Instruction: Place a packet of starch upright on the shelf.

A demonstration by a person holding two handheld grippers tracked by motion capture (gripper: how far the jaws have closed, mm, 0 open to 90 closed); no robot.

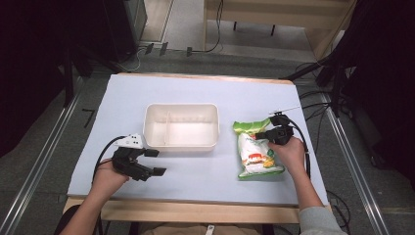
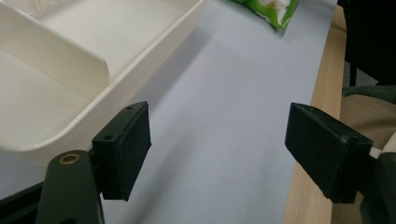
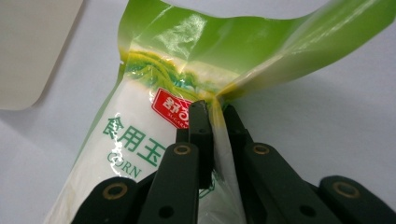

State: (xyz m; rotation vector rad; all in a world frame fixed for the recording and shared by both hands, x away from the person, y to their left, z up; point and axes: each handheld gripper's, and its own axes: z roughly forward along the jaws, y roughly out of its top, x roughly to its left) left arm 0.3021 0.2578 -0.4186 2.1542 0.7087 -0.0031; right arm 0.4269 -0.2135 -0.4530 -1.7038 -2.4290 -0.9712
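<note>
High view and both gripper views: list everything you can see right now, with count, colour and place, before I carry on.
Snack bag: one, green and white with CORN printed on it, lying on the sheet right of the container, its film pinched between the right jaws.
Container: one, white, with a divider inside, middle of the sheet, nothing in it.
Sheet: one, pale blue, covering the table top.
Table: one, light wood, edge showing along the near side.
Left gripper: one, black, jaws wide apart, near the container's near left corner.
Right gripper: one, black, jaws shut on the snack bag.
Hands: two, one on each gripper.
</note>
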